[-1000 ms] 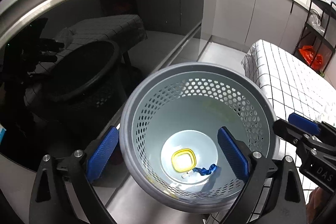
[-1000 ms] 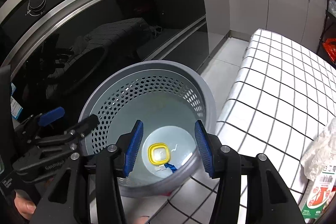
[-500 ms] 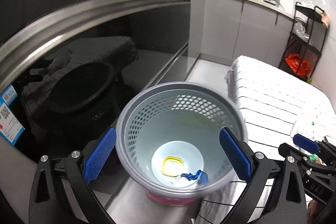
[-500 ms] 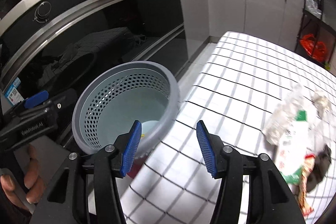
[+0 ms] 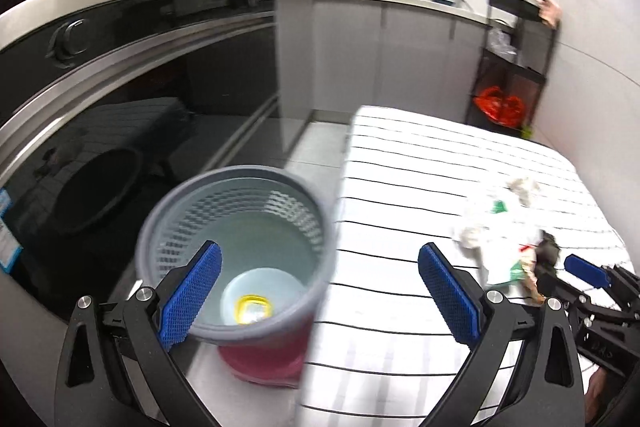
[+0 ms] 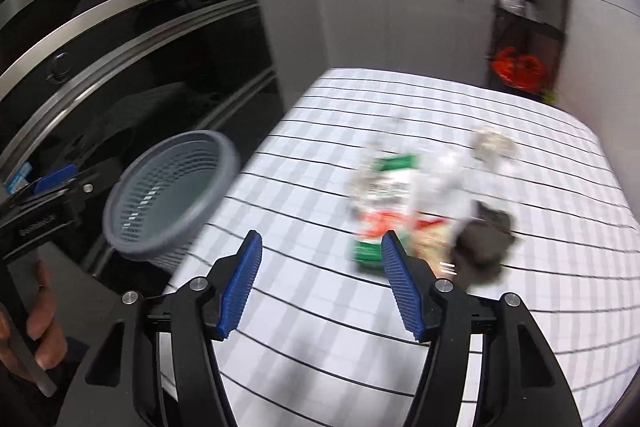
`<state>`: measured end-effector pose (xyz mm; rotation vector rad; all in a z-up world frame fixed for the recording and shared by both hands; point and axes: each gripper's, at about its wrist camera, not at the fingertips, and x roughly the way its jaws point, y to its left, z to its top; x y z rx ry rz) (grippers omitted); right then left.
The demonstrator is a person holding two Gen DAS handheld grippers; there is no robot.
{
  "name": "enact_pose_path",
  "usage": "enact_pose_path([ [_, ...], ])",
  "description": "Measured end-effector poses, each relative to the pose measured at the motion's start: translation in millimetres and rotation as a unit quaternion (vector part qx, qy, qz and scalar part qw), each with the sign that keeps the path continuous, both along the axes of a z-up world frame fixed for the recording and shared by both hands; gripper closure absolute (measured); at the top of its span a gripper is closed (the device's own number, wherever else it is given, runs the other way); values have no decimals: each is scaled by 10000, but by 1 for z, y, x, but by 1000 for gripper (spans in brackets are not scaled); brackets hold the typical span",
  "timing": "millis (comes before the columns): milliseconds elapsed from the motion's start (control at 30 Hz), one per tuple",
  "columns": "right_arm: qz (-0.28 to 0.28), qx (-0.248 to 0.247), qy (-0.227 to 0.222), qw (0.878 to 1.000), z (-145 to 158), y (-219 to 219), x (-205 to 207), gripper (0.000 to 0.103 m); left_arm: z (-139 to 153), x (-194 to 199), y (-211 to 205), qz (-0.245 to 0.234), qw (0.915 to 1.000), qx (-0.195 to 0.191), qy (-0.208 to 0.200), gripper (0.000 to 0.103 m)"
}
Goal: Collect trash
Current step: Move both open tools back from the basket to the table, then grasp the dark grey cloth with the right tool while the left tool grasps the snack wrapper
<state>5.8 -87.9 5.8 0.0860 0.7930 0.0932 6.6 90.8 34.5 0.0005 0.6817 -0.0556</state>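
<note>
A grey perforated trash basket [image 5: 236, 251] stands on the floor beside the table; a yellow lid [image 5: 253, 310] lies in its bottom. It also shows in the right wrist view [image 6: 168, 203]. A blurred pile of trash [image 6: 424, 211] lies on the white checked tablecloth [image 6: 400, 327]: a green and red carton, white crumpled wrappers, a dark piece. The pile also shows in the left wrist view [image 5: 508, 239]. My left gripper [image 5: 318, 293] is open and empty over the basket's right rim. My right gripper [image 6: 320, 285] is open and empty above the cloth, short of the pile.
A dark glass oven front [image 5: 120, 99] runs along the left, behind the basket. Grey cabinets [image 5: 400, 67] stand at the back. A black shelf rack [image 5: 516, 67] with a red bag stands at the far right, past the table.
Both grippers have swung right and lifted away from the basket. The table and the trash pile have come into view. Both stay open and empty.
</note>
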Motion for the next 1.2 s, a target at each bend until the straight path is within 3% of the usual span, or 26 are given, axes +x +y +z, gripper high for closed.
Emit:
enact_pose_path([
  [267, -676, -214, 94, 9974, -9, -82, -16, 41, -14, 3, -76, -494, 9987, 29, 122, 6],
  [500, -813, -77, 278, 9963, -26, -118, 6, 40, -36, 16, -113, -622, 9975, 155, 303, 6],
  [833, -601, 108, 493, 9969, -53, -110, 39, 35, -64, 35, -129, -614, 9959, 213, 637, 6],
  [1200, -532, 121, 777, 9955, -72, -102, 64, 34, -72, 41, -131, -585, 9951, 201, 768, 6],
])
